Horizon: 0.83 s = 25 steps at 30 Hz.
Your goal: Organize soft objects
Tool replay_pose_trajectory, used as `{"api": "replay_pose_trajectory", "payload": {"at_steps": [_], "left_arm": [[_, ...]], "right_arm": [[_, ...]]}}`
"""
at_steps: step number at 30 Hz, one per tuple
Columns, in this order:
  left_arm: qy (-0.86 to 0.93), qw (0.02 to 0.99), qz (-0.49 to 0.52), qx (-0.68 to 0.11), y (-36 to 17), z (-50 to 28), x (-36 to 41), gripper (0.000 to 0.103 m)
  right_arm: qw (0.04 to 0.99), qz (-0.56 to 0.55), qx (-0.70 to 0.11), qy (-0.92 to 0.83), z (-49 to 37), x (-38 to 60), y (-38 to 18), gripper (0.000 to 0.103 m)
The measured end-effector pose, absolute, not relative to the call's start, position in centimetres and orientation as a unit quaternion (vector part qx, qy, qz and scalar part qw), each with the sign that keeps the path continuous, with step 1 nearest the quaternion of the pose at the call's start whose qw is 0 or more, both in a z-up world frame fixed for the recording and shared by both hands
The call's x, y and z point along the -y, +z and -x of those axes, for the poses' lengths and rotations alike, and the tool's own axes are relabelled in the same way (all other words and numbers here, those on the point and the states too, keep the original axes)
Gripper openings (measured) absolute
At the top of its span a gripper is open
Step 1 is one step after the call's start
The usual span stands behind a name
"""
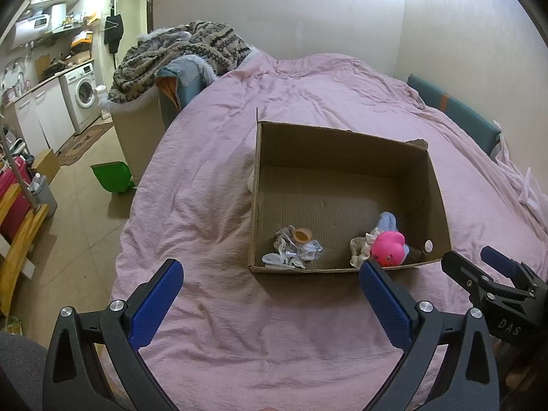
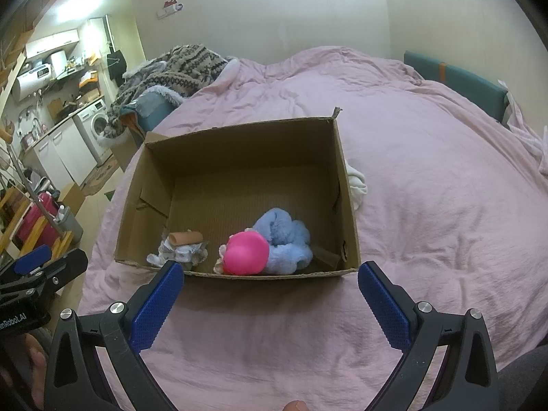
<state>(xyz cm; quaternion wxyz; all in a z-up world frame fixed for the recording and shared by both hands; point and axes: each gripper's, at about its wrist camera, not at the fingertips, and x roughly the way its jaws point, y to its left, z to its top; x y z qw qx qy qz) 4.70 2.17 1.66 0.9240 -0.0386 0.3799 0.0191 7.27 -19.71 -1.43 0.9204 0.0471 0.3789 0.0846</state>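
Pink bed under both tools. Cardboard box just ahead of right tool; blue plush, pink toy, lace bundle inside near wall. Left tool spread wide, empty; right tool likewise.

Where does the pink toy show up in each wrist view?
Left wrist: pink toy in the cardboard box's near right corner, lower right of centre.
Right wrist: pink toy against the box's near wall, just below centre.
Shared landmark: the blue plush touching it.
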Motion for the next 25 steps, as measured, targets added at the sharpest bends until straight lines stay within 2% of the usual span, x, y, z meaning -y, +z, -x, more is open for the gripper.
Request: {"api": "replay_pose_trajectory", "payload": {"at_steps": [25], "left_arm": [[0.016, 0.923, 0.041, -0.382, 1.35, -4.49, -2.15, 0.102]], "right_arm": [[0.920, -0.049, -0.379, 0.085, -7.36, 19.80, -1.39, 0.103]]}}
